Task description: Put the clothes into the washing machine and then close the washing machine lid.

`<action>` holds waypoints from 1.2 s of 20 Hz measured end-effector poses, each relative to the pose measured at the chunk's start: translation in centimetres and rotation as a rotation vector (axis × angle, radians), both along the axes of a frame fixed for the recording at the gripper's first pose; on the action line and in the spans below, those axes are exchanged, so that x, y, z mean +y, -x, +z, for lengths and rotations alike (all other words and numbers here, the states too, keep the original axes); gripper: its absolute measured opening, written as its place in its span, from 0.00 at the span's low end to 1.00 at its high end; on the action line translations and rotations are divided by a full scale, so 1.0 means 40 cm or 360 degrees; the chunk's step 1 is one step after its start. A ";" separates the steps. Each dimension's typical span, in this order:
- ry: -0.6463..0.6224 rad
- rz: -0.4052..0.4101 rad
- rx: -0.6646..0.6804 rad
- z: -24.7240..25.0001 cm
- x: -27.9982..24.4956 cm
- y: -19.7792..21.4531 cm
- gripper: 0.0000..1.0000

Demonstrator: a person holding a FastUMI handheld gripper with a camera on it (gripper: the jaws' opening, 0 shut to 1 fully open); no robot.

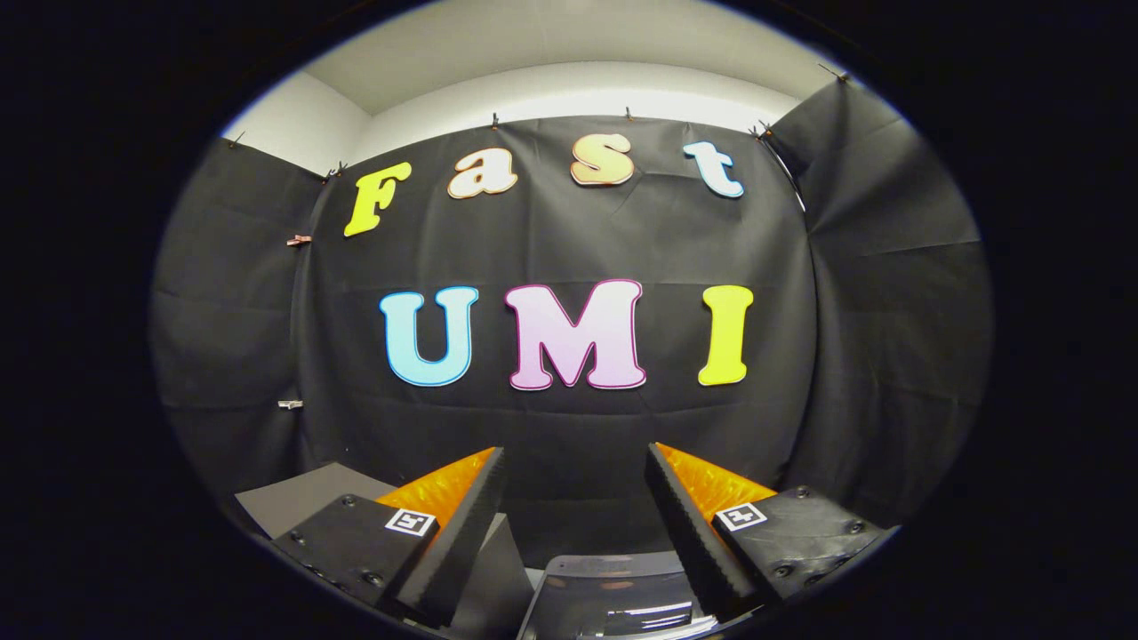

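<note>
jaws (576, 498) spread wide with nothing between them, aimed at the black cloth wall. a glossy grey curved lid-like thing (613, 591), maybe the washing machine, sits low between them; can't spot clothes. tilt down before committing.

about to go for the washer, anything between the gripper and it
Nothing visible does. The gripper is open with nothing between its fingers, pointed at the booth wall. A glossy grey-rimmed thing, possibly the washer, sits low between and just below them. I can't see any clothes.
</note>
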State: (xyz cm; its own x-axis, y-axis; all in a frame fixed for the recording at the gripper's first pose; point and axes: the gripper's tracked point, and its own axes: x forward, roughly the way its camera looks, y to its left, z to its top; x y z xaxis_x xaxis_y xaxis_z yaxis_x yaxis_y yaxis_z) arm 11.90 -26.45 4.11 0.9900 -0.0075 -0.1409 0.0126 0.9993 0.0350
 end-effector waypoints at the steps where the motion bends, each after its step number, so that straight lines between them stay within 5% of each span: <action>1: 0.0006 -0.0001 0.0000 0.000 0.010 0.003 0.99; 13: -0.0005 -0.0031 -0.0026 0.003 0.169 0.059 0.99; 24: 0.0006 -0.0167 -0.0033 -0.007 0.133 0.041 0.99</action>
